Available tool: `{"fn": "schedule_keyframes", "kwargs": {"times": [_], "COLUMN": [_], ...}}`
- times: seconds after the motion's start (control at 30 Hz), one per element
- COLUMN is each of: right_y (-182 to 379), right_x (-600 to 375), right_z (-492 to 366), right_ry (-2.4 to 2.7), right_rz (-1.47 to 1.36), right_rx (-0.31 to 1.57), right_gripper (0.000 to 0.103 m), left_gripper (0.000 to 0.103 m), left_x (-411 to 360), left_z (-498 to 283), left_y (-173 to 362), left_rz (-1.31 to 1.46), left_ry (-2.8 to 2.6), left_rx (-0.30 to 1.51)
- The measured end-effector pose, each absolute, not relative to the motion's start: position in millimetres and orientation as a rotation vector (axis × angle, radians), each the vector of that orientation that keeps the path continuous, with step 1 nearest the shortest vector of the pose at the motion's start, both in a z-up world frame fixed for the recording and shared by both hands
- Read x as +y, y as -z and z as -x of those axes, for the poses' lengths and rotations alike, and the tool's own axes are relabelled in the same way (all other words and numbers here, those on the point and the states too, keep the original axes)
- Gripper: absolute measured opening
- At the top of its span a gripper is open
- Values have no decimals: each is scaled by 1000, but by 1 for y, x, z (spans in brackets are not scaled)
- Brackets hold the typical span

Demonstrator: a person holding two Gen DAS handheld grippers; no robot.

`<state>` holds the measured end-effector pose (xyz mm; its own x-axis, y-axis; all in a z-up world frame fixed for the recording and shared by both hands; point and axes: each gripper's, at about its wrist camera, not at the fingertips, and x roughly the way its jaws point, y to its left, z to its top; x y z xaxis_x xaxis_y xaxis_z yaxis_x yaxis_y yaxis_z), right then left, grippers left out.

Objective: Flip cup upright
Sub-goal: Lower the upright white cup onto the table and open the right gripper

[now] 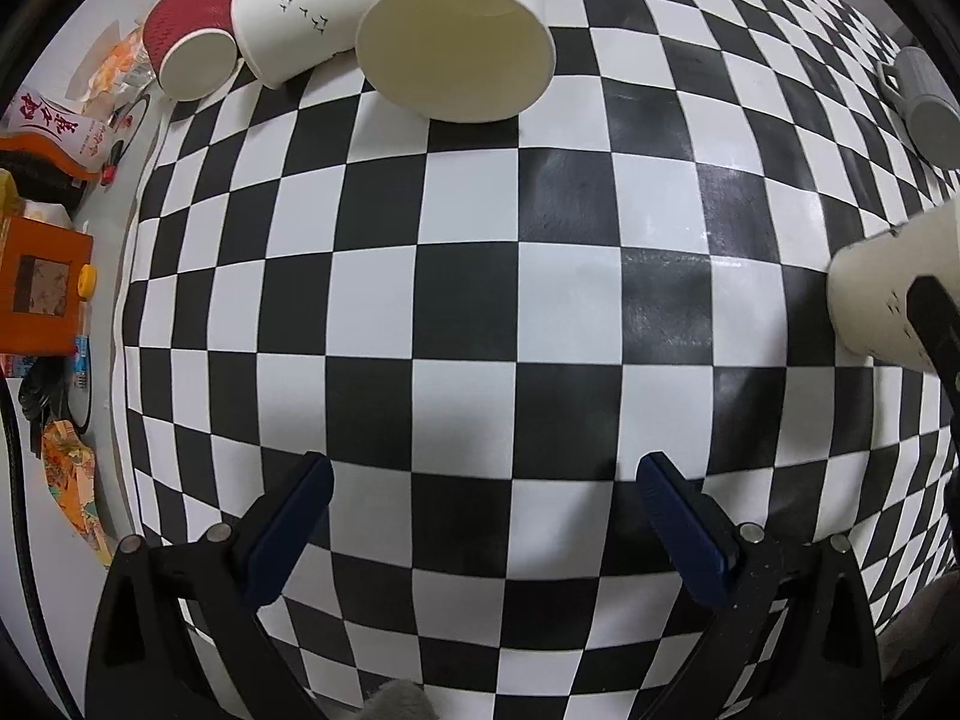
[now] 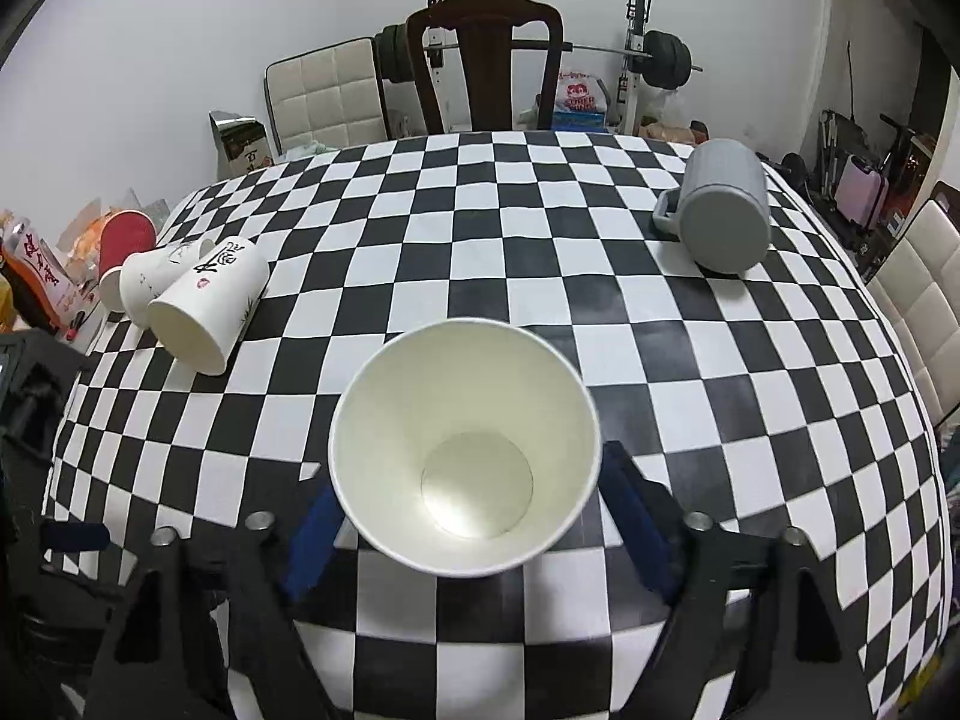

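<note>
My right gripper (image 2: 468, 516) is shut on a white paper cup (image 2: 465, 450), its blue pads on the cup's two sides; the open mouth faces the camera and I see its bottom inside. The same cup (image 1: 888, 294) shows at the right edge of the left wrist view, held above the checkered cloth (image 1: 468, 300). My left gripper (image 1: 483, 498) is open and empty, low over the cloth. Two white paper cups (image 2: 204, 306) (image 2: 153, 276) and a red cup (image 2: 123, 243) lie on their sides at the left. A grey mug (image 2: 723, 210) lies on its side at the far right.
Snack packets and an orange box (image 1: 42, 294) lie off the cloth's left edge. A dark wooden chair (image 2: 483, 60) stands behind the table, with a cream chair (image 2: 327, 96) and a barbell rack (image 2: 636, 54) by the wall. Another cream chair (image 2: 924, 300) is at the right.
</note>
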<state>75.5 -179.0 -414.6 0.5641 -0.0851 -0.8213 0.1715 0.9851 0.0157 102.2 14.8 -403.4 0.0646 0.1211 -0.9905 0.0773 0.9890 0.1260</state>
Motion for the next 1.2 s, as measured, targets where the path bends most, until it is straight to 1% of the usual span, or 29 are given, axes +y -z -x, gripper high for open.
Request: {"fn": "schedule_keyframes", "kwargs": {"times": [0.1, 0.17, 0.23, 0.3, 0.4, 0.6, 0.63, 0.77, 0.97, 1.2], "right_y": [405, 396, 384, 368, 339, 255, 241, 189, 121, 83], "right_x": [-177, -178, -182, -185, -190, -202, -203, -202, -203, -202], "right_z": [-61, -50, -39, -28, -14, 18, 22, 38, 62, 80], "right_ry": [166, 176, 207, 259, 316, 326, 319, 283, 248, 215], "right_rz": [-85, -94, -100, -85, -64, -88, -92, -90, -66, -47], "right_rx": [967, 978, 995, 1021, 1053, 1090, 1094, 1094, 1042, 1018], "right_gripper": [85, 91, 100, 103, 103, 103, 103, 103, 103, 103], "left_gripper": [103, 103, 103, 103, 103, 103, 103, 103, 103, 103], "left_x": [8, 6, 2, 1, -7, -22, -10, -16, -13, -17], "left_z": [-98, -91, -84, -72, -55, -25, -27, 3, 33, 53], "left_y": [391, 381, 366, 345, 309, 221, 213, 152, 97, 68], "left_rz": [-169, -172, -172, -171, -171, -137, -131, -103, -92, -82], "left_ry": [-25, -14, -6, 4, 30, 53, 57, 48, -5, -38], "left_rx": [1487, 1474, 1450, 1412, 1347, 1228, 1211, 1124, 1036, 1011]}}
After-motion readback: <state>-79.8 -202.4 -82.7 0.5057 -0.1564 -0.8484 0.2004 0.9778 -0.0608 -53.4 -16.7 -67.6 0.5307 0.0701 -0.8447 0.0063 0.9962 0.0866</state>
